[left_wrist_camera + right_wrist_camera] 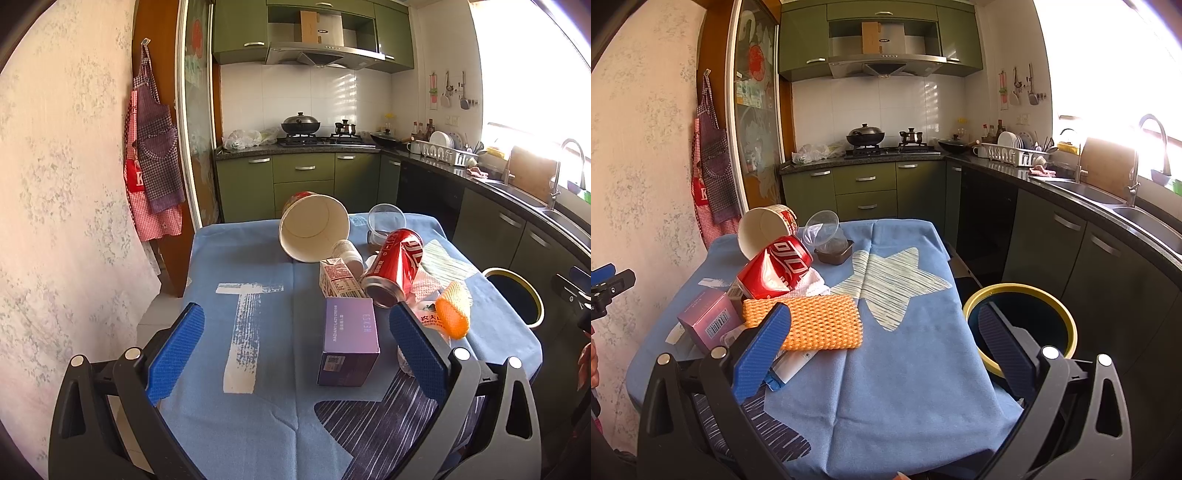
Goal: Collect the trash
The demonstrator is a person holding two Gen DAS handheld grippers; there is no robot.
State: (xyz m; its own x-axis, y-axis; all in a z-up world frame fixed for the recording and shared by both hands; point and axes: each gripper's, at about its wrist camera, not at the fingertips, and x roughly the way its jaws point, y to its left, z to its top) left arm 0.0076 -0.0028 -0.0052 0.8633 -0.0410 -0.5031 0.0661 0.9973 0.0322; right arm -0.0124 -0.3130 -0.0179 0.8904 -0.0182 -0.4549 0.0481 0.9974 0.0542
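Trash lies on a table with a blue cloth: a purple box, a small milk carton, a dented red cola can, a tipped paper bowl, a clear plastic cup, an orange foam net and a water bottle label. The left gripper is open and empty, with the purple box between its fingers. The right gripper is open and empty above the cloth, beside the orange net. The can, box, bowl, cup and a yellow-rimmed bin show there.
The bin stands on the floor right of the table. A small dark tray and a white tissue lie among the trash. Kitchen counters, sink and stove line the back and right. A wall with hung aprons is at left.
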